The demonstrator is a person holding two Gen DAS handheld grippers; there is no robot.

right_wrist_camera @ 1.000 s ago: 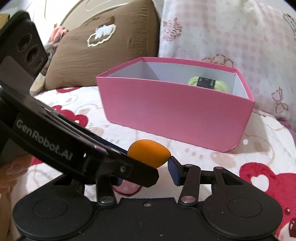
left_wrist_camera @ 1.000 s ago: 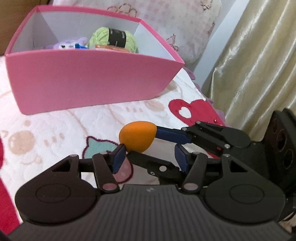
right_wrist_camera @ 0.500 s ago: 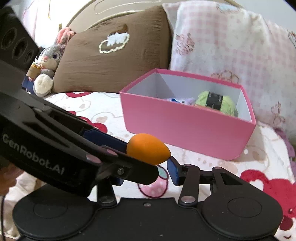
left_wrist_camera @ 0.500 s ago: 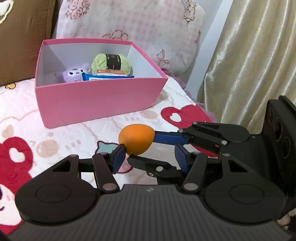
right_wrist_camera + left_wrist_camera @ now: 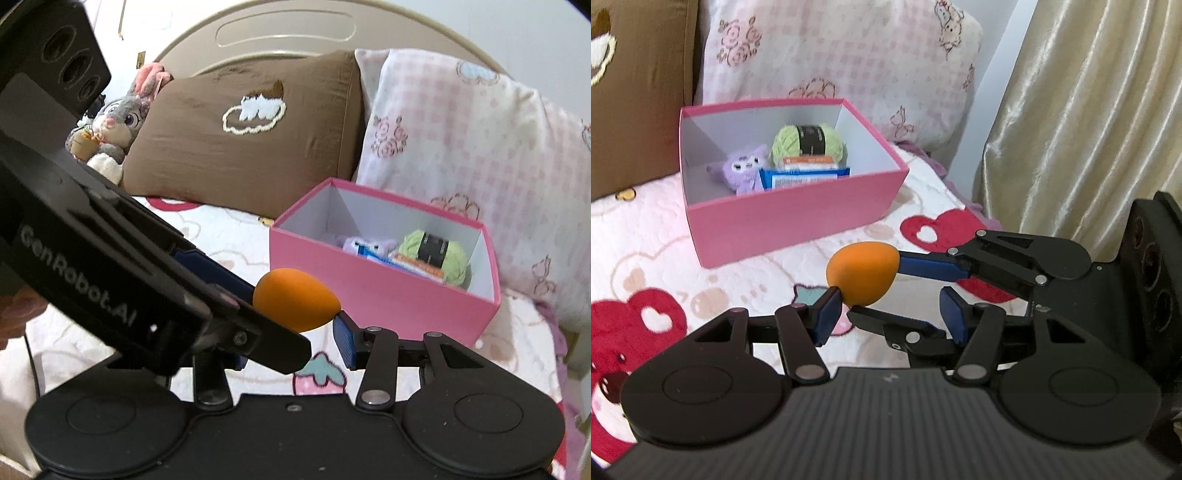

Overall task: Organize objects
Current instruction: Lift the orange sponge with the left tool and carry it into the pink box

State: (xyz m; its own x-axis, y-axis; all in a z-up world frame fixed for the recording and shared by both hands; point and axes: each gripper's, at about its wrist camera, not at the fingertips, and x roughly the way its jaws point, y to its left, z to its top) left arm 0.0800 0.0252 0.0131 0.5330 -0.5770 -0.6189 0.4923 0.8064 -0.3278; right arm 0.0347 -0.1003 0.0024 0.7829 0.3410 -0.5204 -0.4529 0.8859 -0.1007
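An orange egg-shaped sponge (image 5: 862,273) is held up above the bed. In the left wrist view the right gripper (image 5: 886,291) comes in from the right and is shut on it, one blue pad above and one dark finger below. My left gripper (image 5: 890,314) is open, its left pad touching the sponge's lower edge. The sponge also shows in the right wrist view (image 5: 295,304), between the right gripper's fingers (image 5: 291,343), with the left tool crossing in front. A pink box (image 5: 798,218) holds green yarn (image 5: 809,142), a purple plush (image 5: 744,173) and a blue packet (image 5: 805,179).
The bed has a white blanket with red hearts (image 5: 646,258). A brown pillow (image 5: 240,136) and a pink checked pillow (image 5: 461,147) lean behind the box. A grey bunny plush (image 5: 110,129) sits at the far left. A beige curtain (image 5: 1089,110) hangs on the right.
Both grippers and the sponge have risen and drawn back from the pink box, which now looks smaller and shows its inside. The grip on the sponge is unchanged.
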